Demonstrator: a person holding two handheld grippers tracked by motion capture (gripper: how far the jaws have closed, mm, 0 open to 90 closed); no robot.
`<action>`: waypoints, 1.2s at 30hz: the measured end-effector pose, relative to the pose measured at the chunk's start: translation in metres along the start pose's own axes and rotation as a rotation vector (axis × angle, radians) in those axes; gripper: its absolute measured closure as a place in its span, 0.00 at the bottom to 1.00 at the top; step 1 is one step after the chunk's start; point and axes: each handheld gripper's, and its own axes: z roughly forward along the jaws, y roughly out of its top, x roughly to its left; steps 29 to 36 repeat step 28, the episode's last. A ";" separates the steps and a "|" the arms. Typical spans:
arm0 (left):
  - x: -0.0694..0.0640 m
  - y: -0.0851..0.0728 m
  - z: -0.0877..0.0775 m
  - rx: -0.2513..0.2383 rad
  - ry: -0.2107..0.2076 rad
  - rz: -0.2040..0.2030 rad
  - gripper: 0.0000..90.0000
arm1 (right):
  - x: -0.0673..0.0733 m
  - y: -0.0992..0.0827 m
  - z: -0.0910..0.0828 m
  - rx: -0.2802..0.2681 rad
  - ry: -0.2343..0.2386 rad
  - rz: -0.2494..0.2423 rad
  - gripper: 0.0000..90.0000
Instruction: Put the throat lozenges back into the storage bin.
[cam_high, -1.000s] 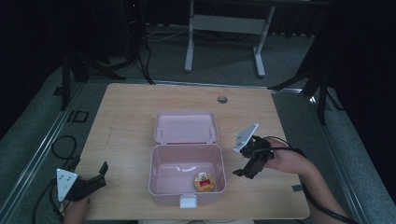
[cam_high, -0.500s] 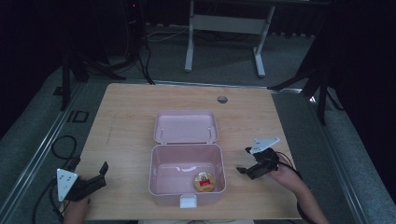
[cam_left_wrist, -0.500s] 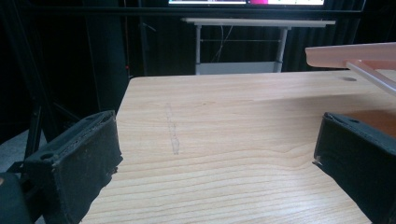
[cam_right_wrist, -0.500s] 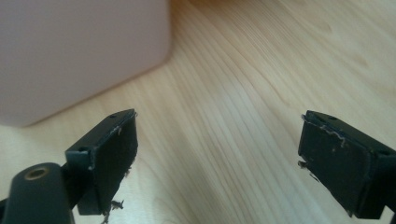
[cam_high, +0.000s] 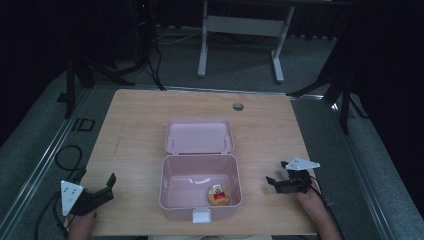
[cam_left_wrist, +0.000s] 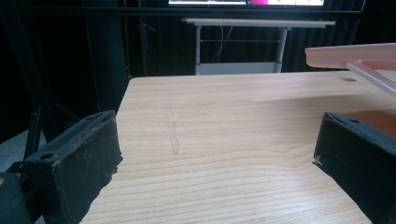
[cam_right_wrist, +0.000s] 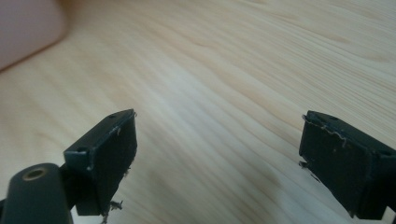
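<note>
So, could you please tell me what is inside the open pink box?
The pink box holds one small round item, gold and red, near its front right corner. Whatever lies under that item is covered.

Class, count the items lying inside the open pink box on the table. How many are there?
1. A small round item with a red and gold top lies on the floor of the pink box, near its front right corner. Nothing else shows inside.
</note>
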 end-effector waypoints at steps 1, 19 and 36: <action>0.000 0.000 0.000 0.000 0.000 0.001 0.01 | -0.003 -0.003 -0.002 -0.004 -0.023 0.017 0.12; 0.000 0.000 0.000 0.004 0.004 0.000 0.01 | -0.036 -0.023 -0.032 -0.210 -0.395 0.310 0.12; -0.001 0.000 0.001 0.004 0.002 0.001 0.01 | -0.038 -0.024 -0.032 -0.231 -0.360 0.323 0.12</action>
